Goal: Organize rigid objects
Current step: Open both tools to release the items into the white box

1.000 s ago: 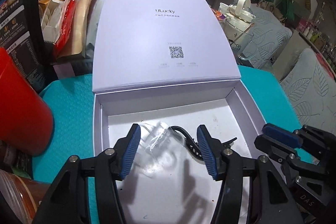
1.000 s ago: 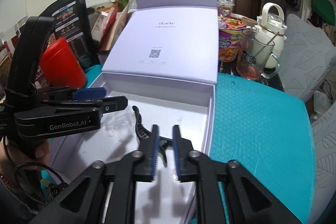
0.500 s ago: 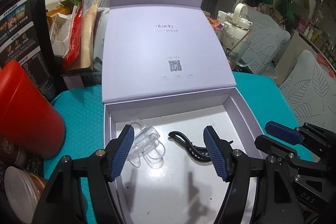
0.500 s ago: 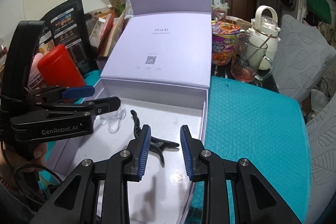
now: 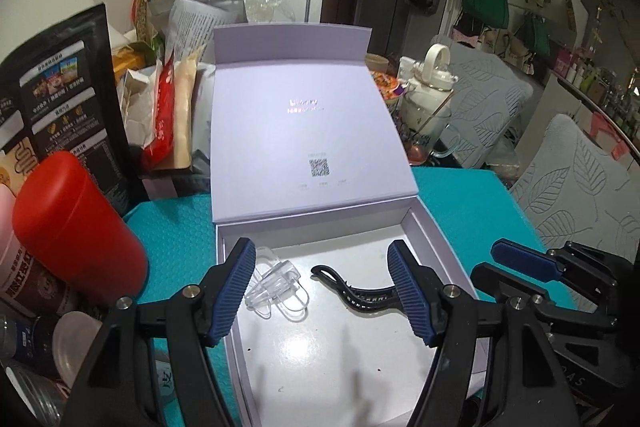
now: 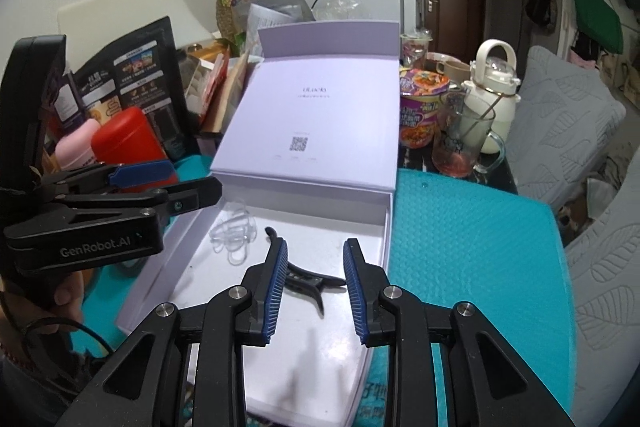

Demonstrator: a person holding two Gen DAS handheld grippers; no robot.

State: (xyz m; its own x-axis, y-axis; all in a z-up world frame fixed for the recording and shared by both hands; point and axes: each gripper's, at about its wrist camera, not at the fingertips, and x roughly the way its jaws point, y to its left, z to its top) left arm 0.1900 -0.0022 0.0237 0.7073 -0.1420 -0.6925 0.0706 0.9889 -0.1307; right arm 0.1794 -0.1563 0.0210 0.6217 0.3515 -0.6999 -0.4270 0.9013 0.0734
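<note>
Left wrist view: the left hand-held gripper [image 5: 322,293] hangs over the near half of the lilac box [image 5: 434,235], its jaws wide apart with nothing between the pads. Below it, on the white box floor, lie a clear clip [image 5: 278,287] toward the left wall and a black clip [image 5: 356,291] just beside it toward the right wall; the two are close but not touching. The lid [image 5: 308,131] stands open, leaning back toward the far edge of the counter [image 5: 176,239].

In the right wrist view the right hand-held gripper [image 6: 314,291] is also empty, jaws parted a little, held above the black clip [image 6: 308,279] without contact.

Both clips seem already placed, so the putting-in step looks finished and both tools appear free of the box. The next move is, by my judgement, either to fetch another rigid item from the clutter along the counter's left edge, such as the red canister [image 5: 76,227], or to swing the lid shut. Closing it calls for reaching to its far rim without catching the box walls.
</note>
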